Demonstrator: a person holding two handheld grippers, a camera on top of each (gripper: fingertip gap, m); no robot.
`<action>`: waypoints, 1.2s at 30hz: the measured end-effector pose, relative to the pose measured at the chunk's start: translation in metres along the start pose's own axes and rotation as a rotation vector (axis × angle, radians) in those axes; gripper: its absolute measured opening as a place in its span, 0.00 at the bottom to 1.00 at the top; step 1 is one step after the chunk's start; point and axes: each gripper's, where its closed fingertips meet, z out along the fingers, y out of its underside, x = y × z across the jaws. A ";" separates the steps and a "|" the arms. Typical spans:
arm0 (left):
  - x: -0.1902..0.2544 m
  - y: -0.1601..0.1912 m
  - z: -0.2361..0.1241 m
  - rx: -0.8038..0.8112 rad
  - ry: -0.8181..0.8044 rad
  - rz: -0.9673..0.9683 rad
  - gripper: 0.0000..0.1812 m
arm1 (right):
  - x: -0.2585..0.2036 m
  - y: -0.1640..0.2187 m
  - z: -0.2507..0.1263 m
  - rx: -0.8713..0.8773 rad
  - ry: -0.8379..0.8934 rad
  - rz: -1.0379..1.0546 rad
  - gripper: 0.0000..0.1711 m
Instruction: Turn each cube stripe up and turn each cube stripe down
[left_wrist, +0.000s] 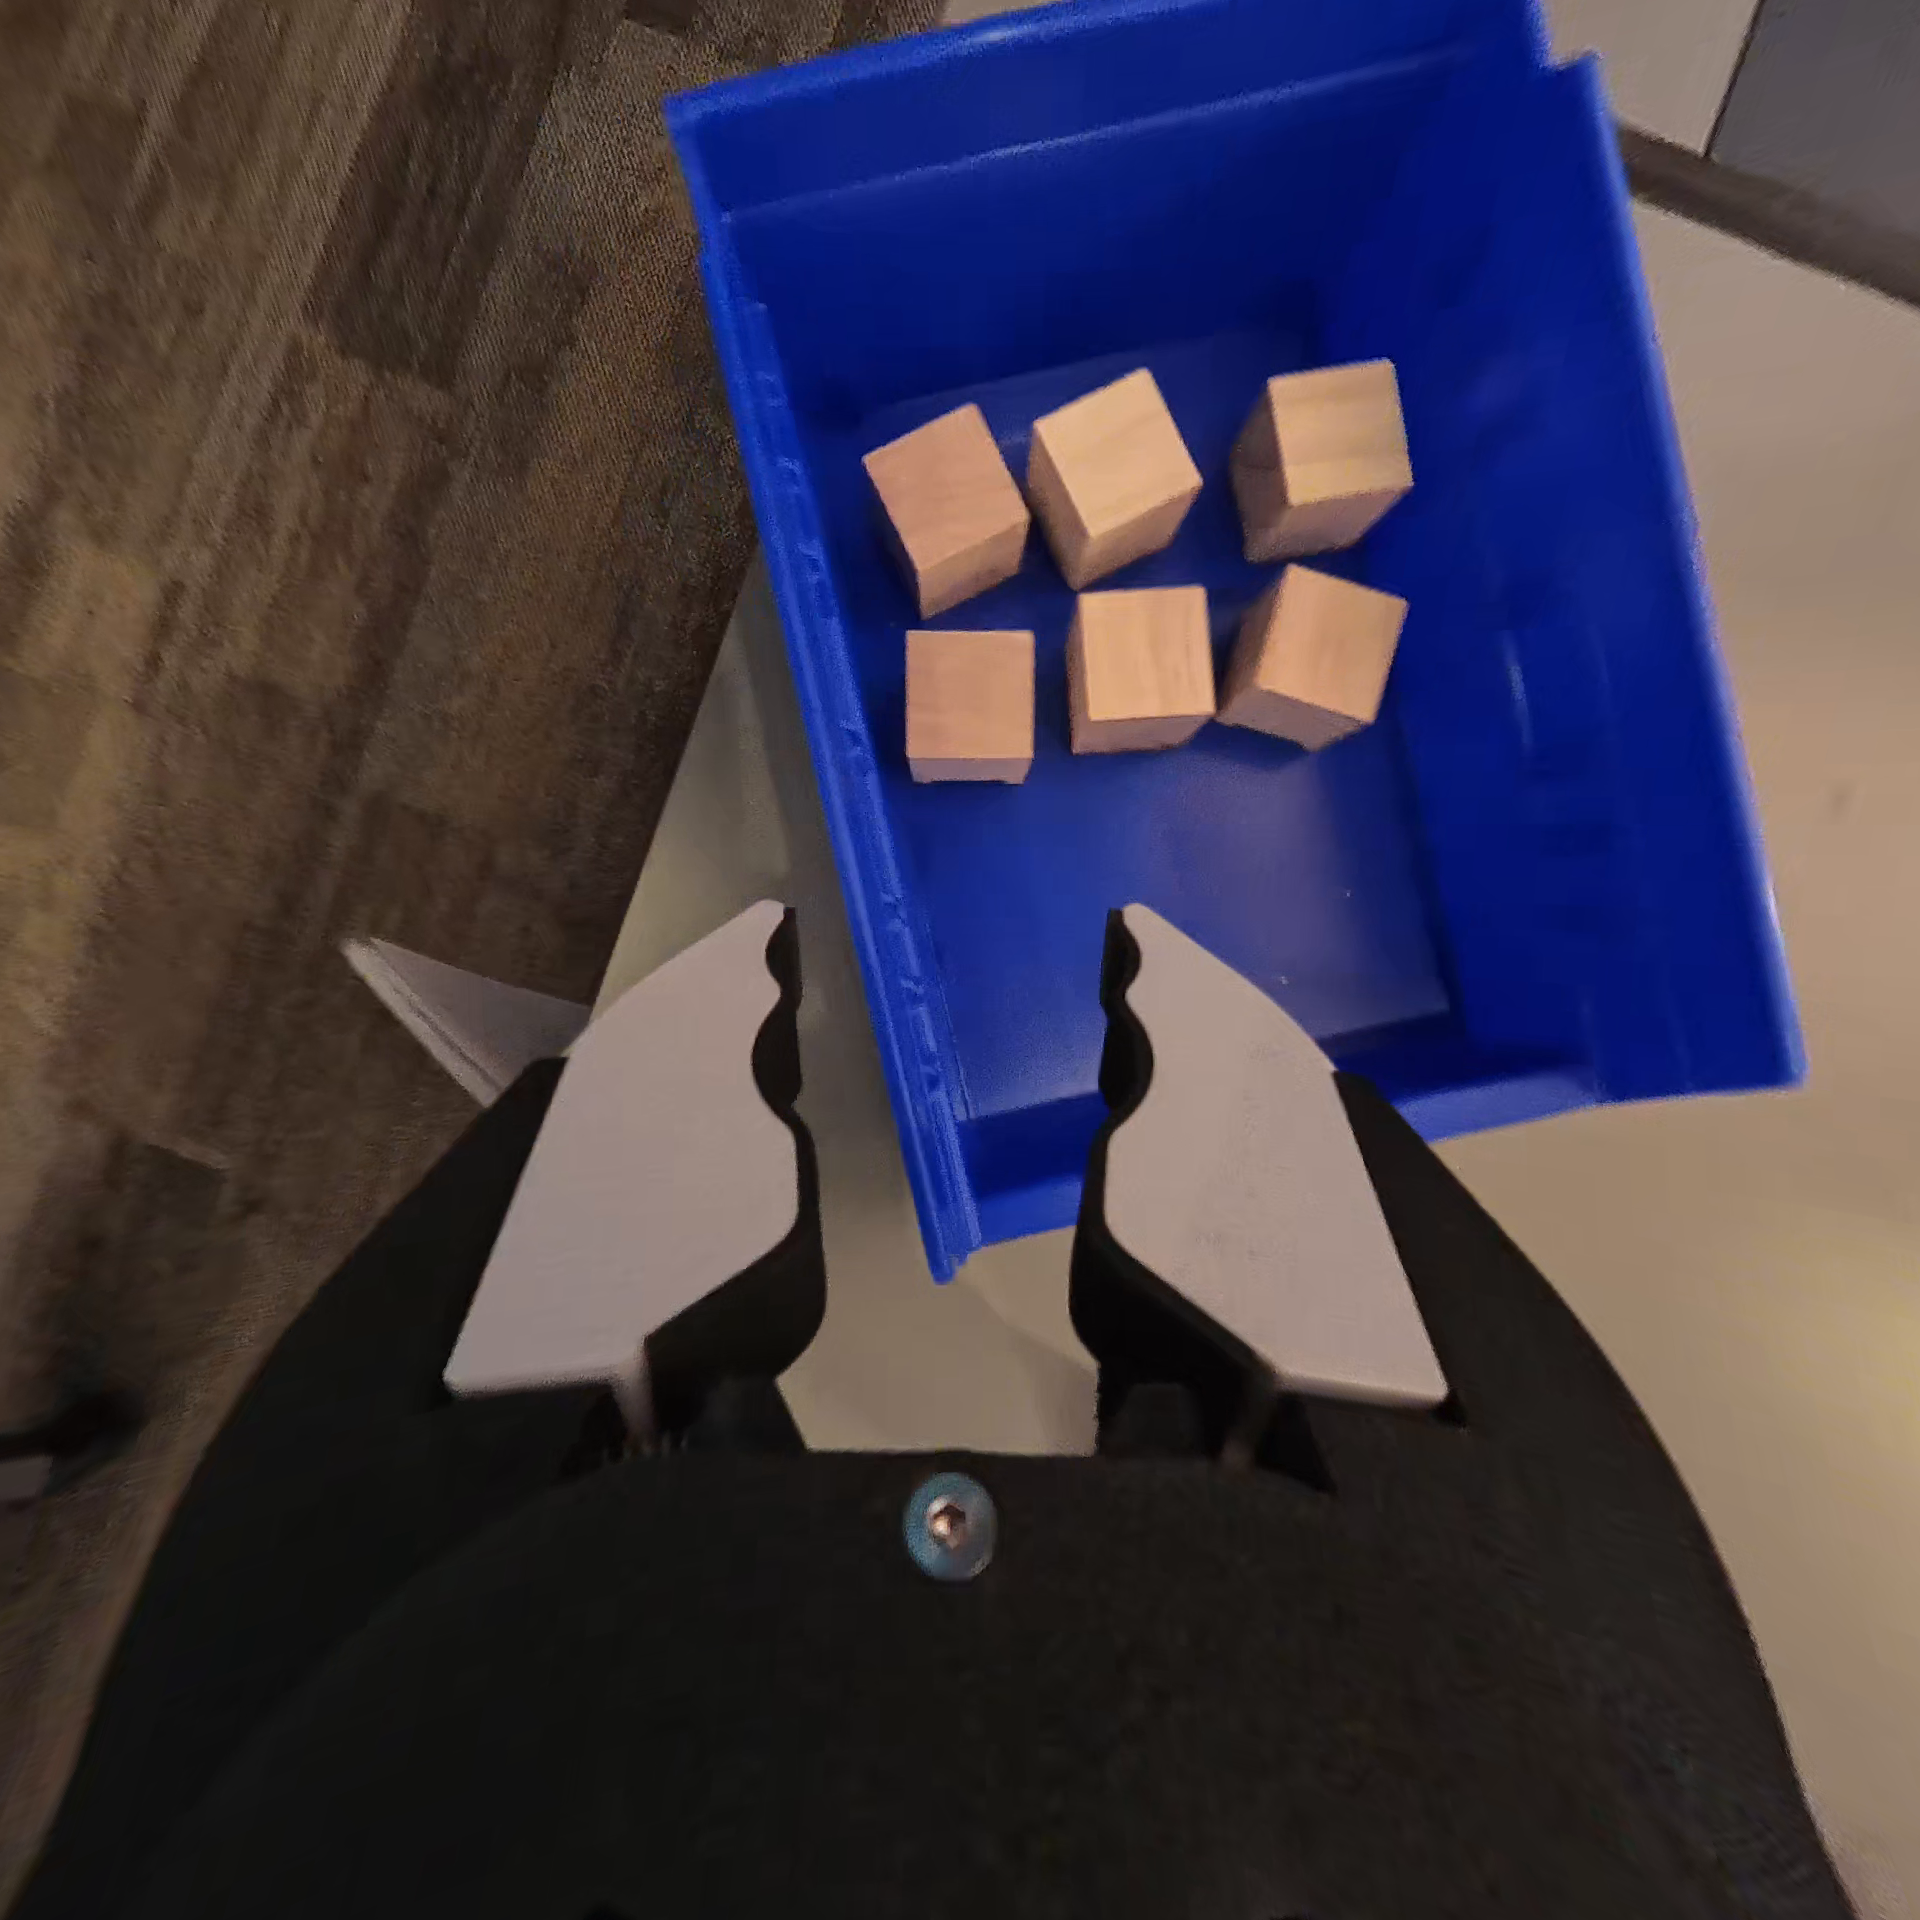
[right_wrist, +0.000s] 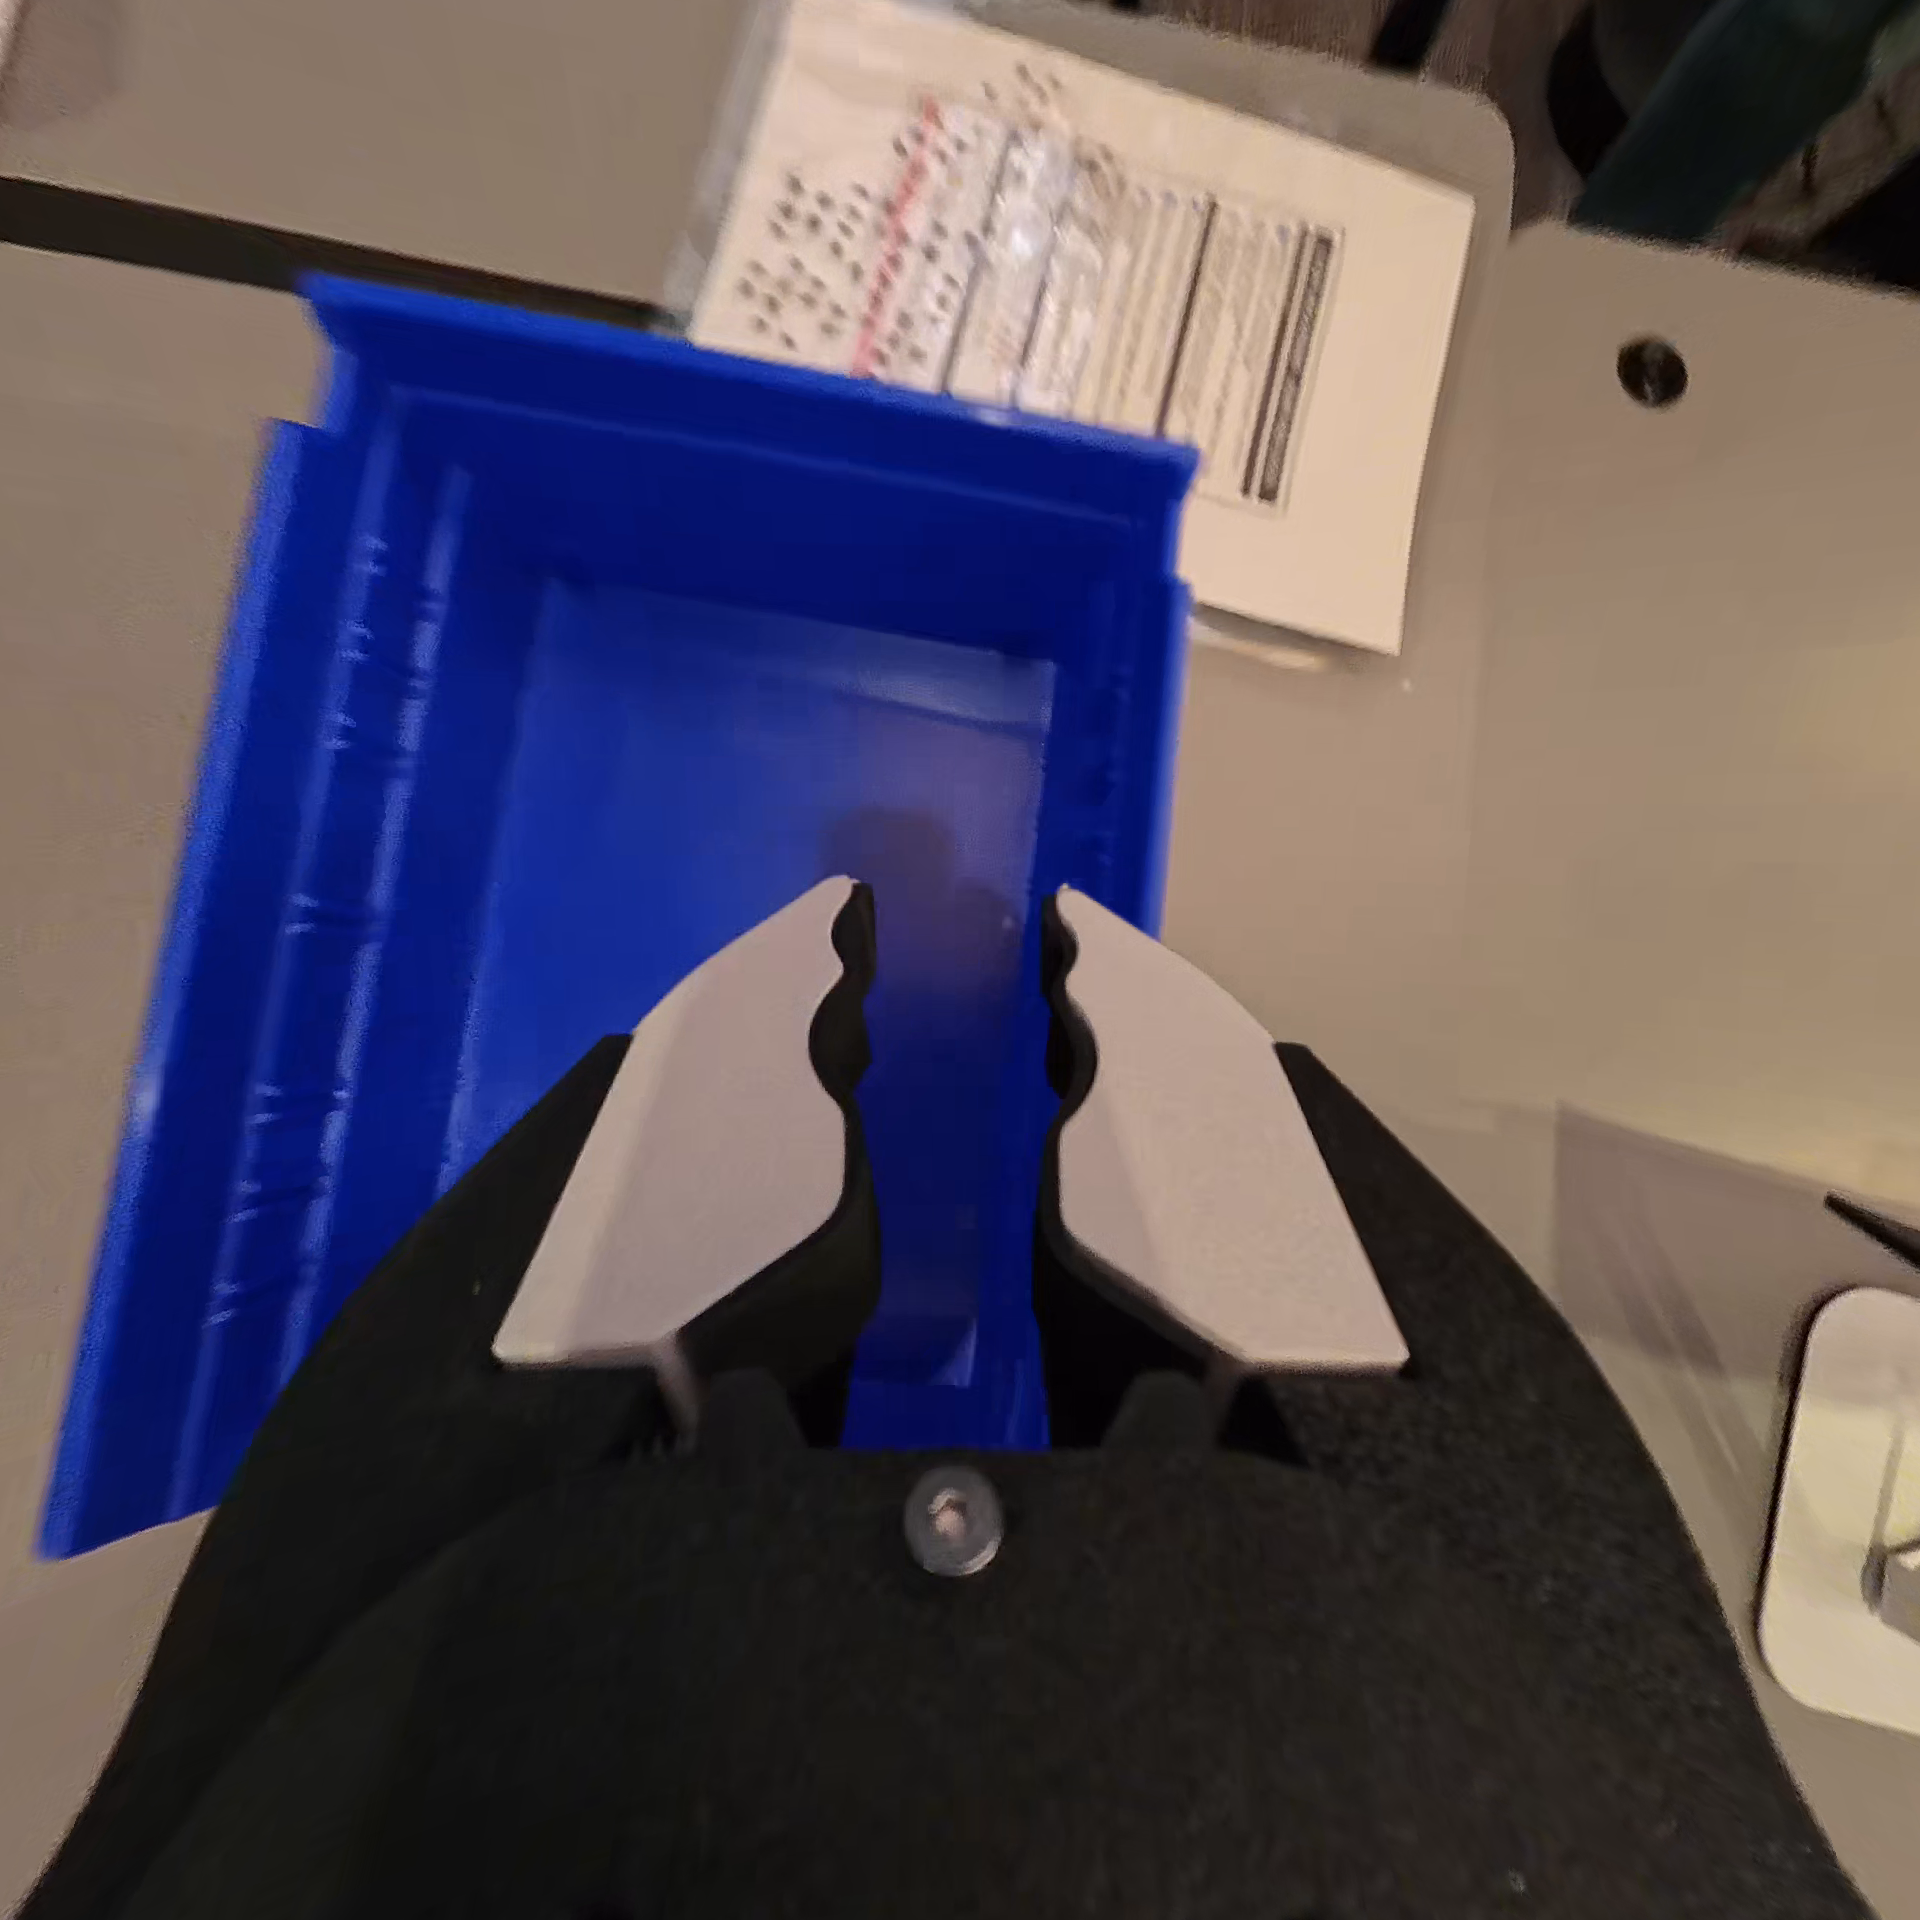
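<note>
In the left wrist view a blue bin (left_wrist: 1507, 727) holds several plain wooden cubes (left_wrist: 1117, 478) in two rows at its far half. No stripe shows on any visible face. My left gripper (left_wrist: 951, 914) is open and empty, above the bin's near left wall. In the right wrist view a second blue bin (right_wrist: 312, 883) shows no cubes on its visible floor. My right gripper (right_wrist: 956, 899) is open and empty, hovering over this bin's near right part.
The bins sit on a pale table (right_wrist: 1558, 831). The table's left edge and carpet floor (left_wrist: 260, 520) lie left of the cube bin. A printed sheet (right_wrist: 1143, 312) lies behind the second bin. A white object (right_wrist: 1849, 1538) sits at the right edge.
</note>
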 end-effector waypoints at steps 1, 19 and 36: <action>-0.006 -0.001 0.007 0.004 0.008 -0.027 0.31 | -0.009 -0.009 -0.005 0.025 0.001 -0.021 0.18; -0.018 0.051 0.093 -0.370 0.089 0.092 0.05 | -0.121 -0.056 -0.010 0.130 -0.127 -0.270 0.17; 0.020 0.026 0.109 -0.253 0.191 0.380 0.08 | -0.093 -0.039 0.004 0.058 -0.034 -0.205 0.17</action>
